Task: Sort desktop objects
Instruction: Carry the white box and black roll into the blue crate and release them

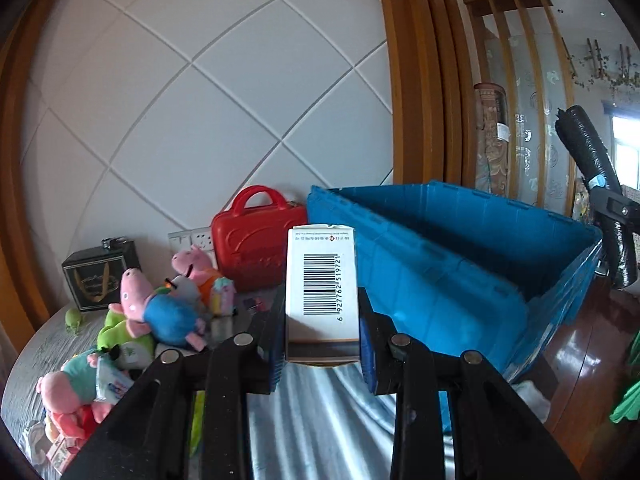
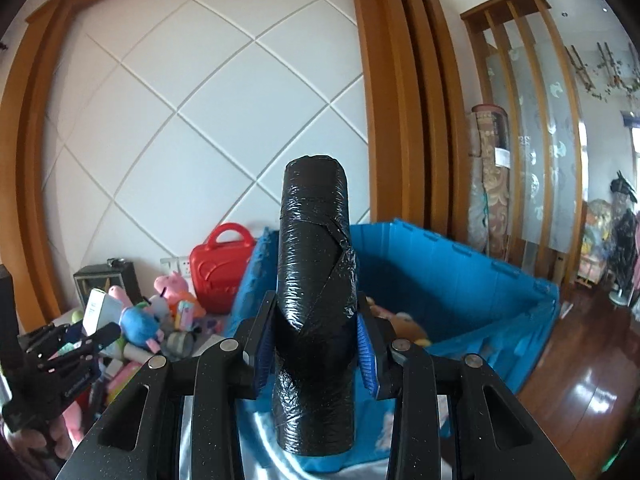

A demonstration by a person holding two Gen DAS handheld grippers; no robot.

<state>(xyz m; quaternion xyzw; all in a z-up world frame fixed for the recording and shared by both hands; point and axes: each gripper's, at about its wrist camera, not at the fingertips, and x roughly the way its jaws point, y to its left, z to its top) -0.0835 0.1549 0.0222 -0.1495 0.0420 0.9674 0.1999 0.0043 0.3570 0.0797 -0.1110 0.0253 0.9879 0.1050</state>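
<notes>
Between the blue-padded fingers of the left gripper (image 1: 322, 344) stands a white carton (image 1: 322, 288), clamped upright with its barcode side facing the camera and its top flap slightly torn. It is held above the near edge of the table, with the blue crate (image 1: 460, 248) just behind it and to the right; the crate's lid flaps stand open and its dark blue inside shows. To the left of the crate a red toy suitcase (image 1: 256, 236) stands against the white quilted wall (image 1: 200, 100), and in front of it lies a heap of plush pigs (image 1: 160, 312) with a black gift box (image 1: 96, 276) further left. On the right edge of this view the right gripper appears holding its load aloft. In the right wrist view, the right gripper (image 2: 316, 344) is closed on a black plastic-wrapped roll (image 2: 316, 280), which stands upright between the pads and reaches well above and below them. The roll hangs in front of the crate, inside which some soft toys (image 2: 404, 324) are visible. At far left of that view the left gripper shows with its carton, over the plush heap. A light striped cloth (image 1: 320, 420) covers the table below both grippers, and polished wooden floor (image 2: 592, 360) lies to the right.
</notes>
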